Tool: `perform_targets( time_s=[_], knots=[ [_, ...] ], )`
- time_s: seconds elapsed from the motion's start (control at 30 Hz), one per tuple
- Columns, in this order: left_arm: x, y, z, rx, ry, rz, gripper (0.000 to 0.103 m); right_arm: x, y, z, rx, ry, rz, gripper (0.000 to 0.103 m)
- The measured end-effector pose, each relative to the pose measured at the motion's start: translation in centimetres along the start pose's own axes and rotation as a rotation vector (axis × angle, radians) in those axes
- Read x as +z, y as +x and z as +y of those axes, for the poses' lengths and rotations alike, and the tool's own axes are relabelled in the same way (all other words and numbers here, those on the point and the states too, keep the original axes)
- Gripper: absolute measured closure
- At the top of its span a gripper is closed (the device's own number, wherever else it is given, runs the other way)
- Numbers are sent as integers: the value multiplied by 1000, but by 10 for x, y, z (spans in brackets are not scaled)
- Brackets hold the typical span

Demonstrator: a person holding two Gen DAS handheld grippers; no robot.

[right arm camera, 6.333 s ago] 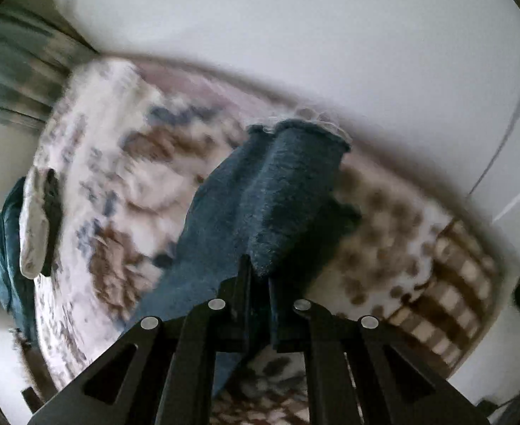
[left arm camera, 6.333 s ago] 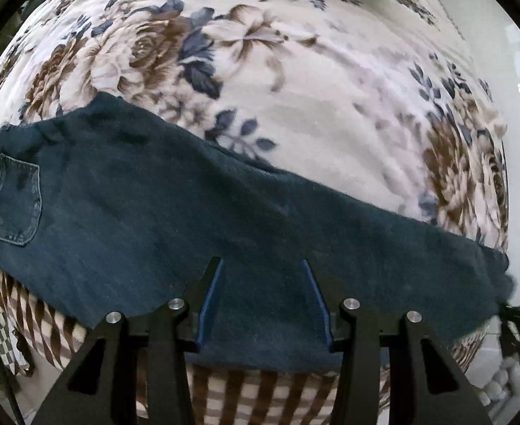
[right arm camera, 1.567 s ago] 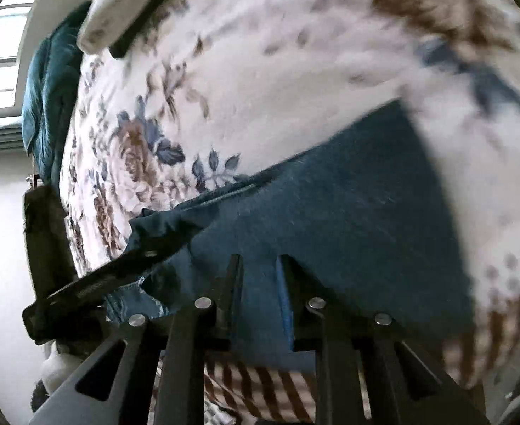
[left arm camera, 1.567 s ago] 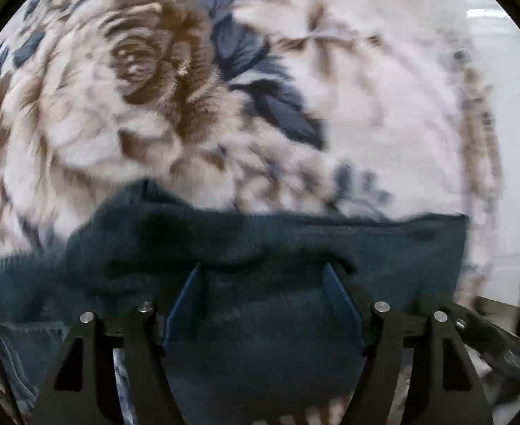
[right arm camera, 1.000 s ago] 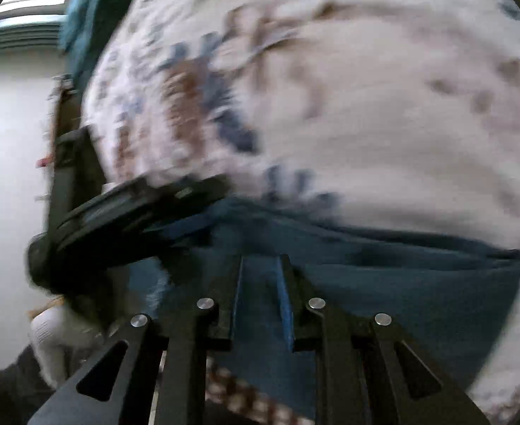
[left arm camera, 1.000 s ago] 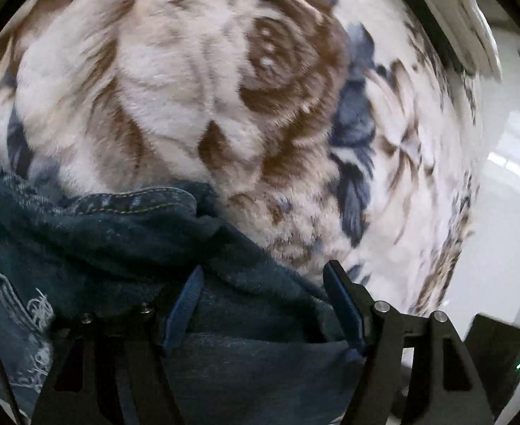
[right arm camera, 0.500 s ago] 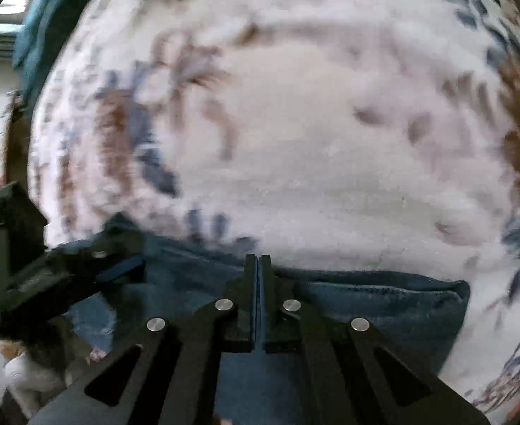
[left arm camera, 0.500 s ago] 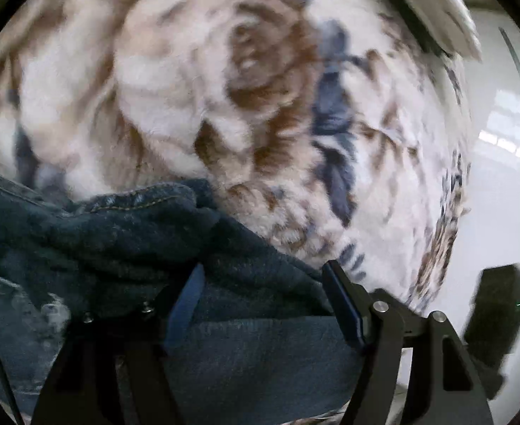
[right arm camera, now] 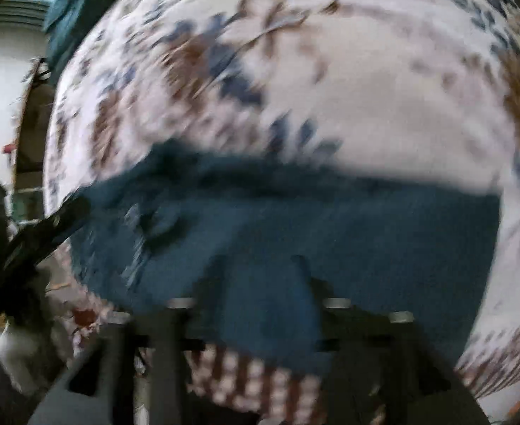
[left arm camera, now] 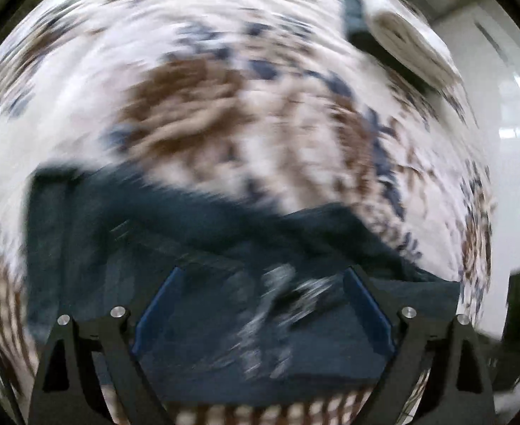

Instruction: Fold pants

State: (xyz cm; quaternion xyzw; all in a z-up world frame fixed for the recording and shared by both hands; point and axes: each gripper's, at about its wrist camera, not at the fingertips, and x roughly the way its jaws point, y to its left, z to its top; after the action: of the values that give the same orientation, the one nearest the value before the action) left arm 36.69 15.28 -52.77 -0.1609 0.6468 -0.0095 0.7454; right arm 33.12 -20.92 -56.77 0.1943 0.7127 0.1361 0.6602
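Pants (left arm camera: 224, 248), dark denim, folded, on floral bed cover (left arm camera: 260, 88). Left tool (left arm camera: 260, 304) opening wide, empty; right tool (right arm camera: 260, 283) at 6 o'clock, opening, empty.

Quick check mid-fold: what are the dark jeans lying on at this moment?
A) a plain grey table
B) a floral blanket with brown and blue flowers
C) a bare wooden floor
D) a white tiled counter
B: both wrist views show the dark jeans spread on the floral blanket, whose brown and blue flowers surround them.
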Motion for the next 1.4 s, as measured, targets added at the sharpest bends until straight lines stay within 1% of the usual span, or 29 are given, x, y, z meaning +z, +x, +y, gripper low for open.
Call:
perform_targets(
  time_s=[0.07, 0.1, 0.13, 0.17, 0.2, 0.23, 0.27, 0.3, 0.33, 0.4, 0.43, 0.47, 0.5, 0.57, 0.6, 0.63, 0.67, 0.73, 0.77, 0.87, 0.97, 1.03, 1.1, 1.17, 1.2, 1.23, 1.27, 1.3, 1.4],
  knots=[
    [-15, -9, 26, 19, -67, 8, 10, -21, 24, 11, -40, -12, 57, 46],
    [-23, -14, 41, 30, -105, 9, 10, -31, 42, 12, -75, -17, 112, 46],
    [-31, -18, 57, 38, -142, 18, 10, -36, 52, 15, -117, -22, 131, 46],
    [-39, -19, 69, 59, -171, 31, 10, -42, 54, 29, -196, -84, 105, 46],
    [-45, -20, 82, 87, -202, 42, 10, -42, 54, 29, -196, -84, 105, 46],
    [-52, -21, 95, 95, -235, 48, 10, -42, 51, 37, -217, -119, 85, 46],
    [-56, -20, 105, 94, -261, 51, 10, -38, 45, 65, -223, -237, 39, 46],
    [-60, -18, 114, 105, -293, 56, 10, -38, 44, 77, -230, -298, 31, 46],
    [-64, -16, 123, 96, -330, 58, 10, -38, 44, 77, -230, -298, 31, 46],
    [-67, -12, 136, 77, -399, 63, 10, -40, 50, 111, -249, -472, 16, 46],
    [-68, -13, 142, 60, -432, 55, 10, -42, 64, 141, -286, -607, 10, 46],
    [-69, -13, 144, 51, -449, 51, 10, -42, 64, 141, -286, -607, 10, 46],
    [-70, -12, 148, 42, -474, 48, 10, -44, 72, 154, -301, -652, 11, 46],
    [-70, -14, 151, 26, -493, 42, 10, -47, 94, 172, -325, -744, 34, 54],
    [-70, -13, 151, 25, -498, 42, 10, -48, 107, 178, -361, -785, 36, 87],
    [-71, -12, 153, 21, -500, 45, 10, -44, 114, 184, -378, -769, -5, 95],
    [-71, -11, 154, 15, -502, 47, 10, -44, 114, 184, -378, -769, -5, 95],
    [-74, -10, 159, 5, -507, 54, 10, -47, 104, 189, -374, -775, -81, 95],
    [-75, -9, 161, -5, -511, 57, 10, -55, 94, 194, -362, -803, -116, 95],
    [-77, -4, 172, -39, -536, 70, 10, -64, 91, 197, -347, -817, -117, 95],
    [-78, 5, 177, -99, -573, 89, 10, -72, 122, 212, -357, -826, -82, 95],
    [-78, 10, 179, -139, -598, 86, 10, -66, 139, 212, -360, -792, -31, 93],
    [-77, 13, 180, -202, -619, 63, 10, -52, 141, 209, -328, -720, -1, 91],
    [-75, 17, 184, -283, -665, 24, 10, -40, 131, 202, -269, -623, 13, 84],
    [-75, 18, 186, -341, -696, -7, 10, -34, 123, 196, -236, -571, 11, 69],
    [-74, 19, 189, -378, -725, -38, 10, -32, 117, 193, -217, -541, 3, 52],
    [-73, 23, 192, -409, -743, -71, 10, -30, 110, 189, -198, -514, -10, 48],
    [-72, 29, 197, -416, -759, -100, 10, -29, 103, 185, -178, -493, -22, 47],
    [-71, 52, 209, -431, -824, -120, 10, -28, 92, 174, -177, -442, -44, 47]
  ],
)
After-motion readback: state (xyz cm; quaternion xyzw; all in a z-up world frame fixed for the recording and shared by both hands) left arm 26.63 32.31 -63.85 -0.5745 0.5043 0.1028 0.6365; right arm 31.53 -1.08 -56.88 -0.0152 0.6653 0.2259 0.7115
